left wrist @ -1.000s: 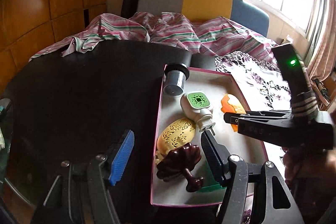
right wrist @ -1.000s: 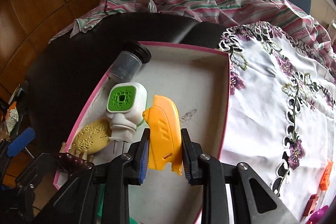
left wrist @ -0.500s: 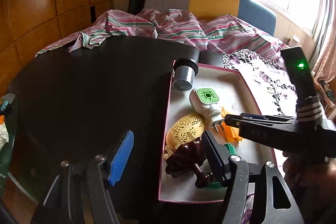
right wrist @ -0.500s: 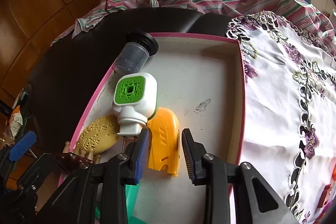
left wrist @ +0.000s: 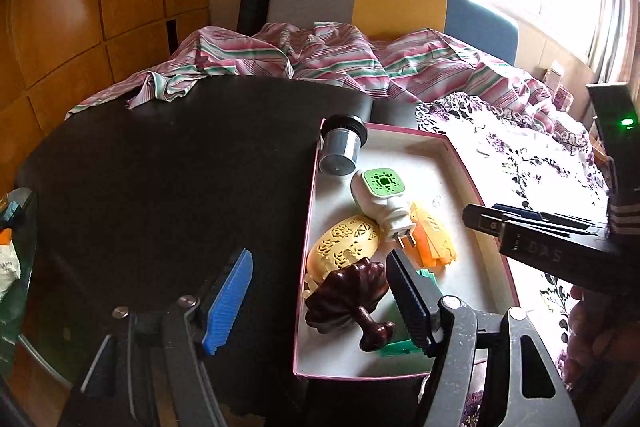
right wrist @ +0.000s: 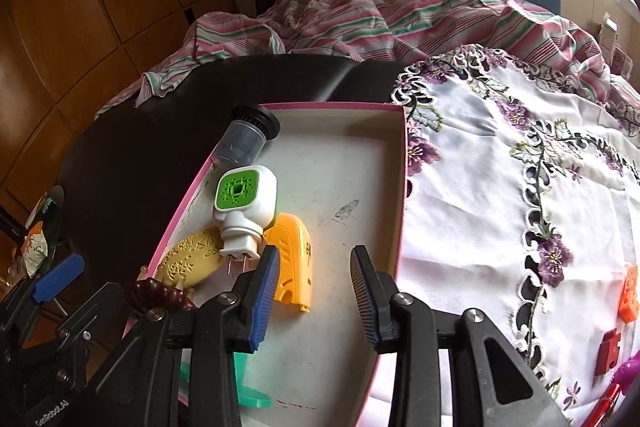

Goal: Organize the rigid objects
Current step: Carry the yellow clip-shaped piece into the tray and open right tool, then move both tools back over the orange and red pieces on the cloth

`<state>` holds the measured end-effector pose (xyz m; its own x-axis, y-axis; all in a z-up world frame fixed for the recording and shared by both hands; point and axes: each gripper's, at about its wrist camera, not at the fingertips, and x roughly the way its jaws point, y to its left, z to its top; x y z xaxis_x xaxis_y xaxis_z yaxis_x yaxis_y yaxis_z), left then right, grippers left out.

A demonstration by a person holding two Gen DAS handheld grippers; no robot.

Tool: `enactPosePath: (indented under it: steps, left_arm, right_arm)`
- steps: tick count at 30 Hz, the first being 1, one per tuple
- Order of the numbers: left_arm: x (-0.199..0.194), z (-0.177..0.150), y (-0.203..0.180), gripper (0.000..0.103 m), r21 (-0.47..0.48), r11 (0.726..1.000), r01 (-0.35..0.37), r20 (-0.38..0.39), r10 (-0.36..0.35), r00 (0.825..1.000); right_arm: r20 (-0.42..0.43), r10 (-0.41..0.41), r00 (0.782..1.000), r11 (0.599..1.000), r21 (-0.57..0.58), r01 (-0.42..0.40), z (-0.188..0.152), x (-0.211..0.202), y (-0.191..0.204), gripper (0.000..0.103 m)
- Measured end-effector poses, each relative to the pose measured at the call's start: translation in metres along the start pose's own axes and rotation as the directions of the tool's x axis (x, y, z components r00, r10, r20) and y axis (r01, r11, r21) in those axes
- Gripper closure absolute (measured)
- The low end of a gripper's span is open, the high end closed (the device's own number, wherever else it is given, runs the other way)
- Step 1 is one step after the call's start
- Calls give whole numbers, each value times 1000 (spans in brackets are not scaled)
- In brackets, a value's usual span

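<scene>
**Orange piece lies free in the pink tray, both grippers empty**

We hold our right gripper (right wrist: 314, 291) low over the near end of the pink-rimmed tray (right wrist: 402, 163), and its jaws are opening with nothing pressed between the blue pads. The orange plastic shell (right wrist: 294, 259) lies flat on the tray floor, just beyond and partly behind the left pad, and we cannot tell whether that pad brushes it. Beside the shell, the white plug-in device with the green grille (right wrist: 244, 199) rests with its two prongs pointing toward us, its body against the shell's far edge. A grey ribbed cylinder with a black cap (right wrist: 246, 137) leans on the tray's far left corner. Along the left wall sit a yellow perforated oval (right wrist: 192, 259) and a dark carved wooden piece (right wrist: 154, 297), with a green plastic part (right wrist: 248, 379) showing under our right gripper.

Our left gripper (left wrist: 320, 291) hangs about half open and empty; one pad stands over the black tabletop (left wrist: 160, 187), the other over the tray's near end, in front of the wooden piece.

To the right of the tray spreads the white embroidered cloth (right wrist: 520, 187), with small orange (right wrist: 628, 295) and red blocks (right wrist: 608, 351) near its edge, well apart from the tray
</scene>
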<state>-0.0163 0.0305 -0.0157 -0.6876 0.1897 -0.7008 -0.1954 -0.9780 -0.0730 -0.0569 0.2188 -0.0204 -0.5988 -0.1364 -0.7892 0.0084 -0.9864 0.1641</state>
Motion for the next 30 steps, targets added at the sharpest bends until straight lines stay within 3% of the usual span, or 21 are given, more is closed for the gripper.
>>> enactPosePath:
  steps: [17,30]
  left_arm:
    - [-7,-2,-14,33,45,999,-3,8,2,1000]
    - [-8,2,-39,33,106,994,26,14,-27,1000]
  right_arm:
    - [73,-77,994,997,-17,79,-14,-32,-9,67]
    - [82,-178,981,981,88,171,-20,-65,-76,67]
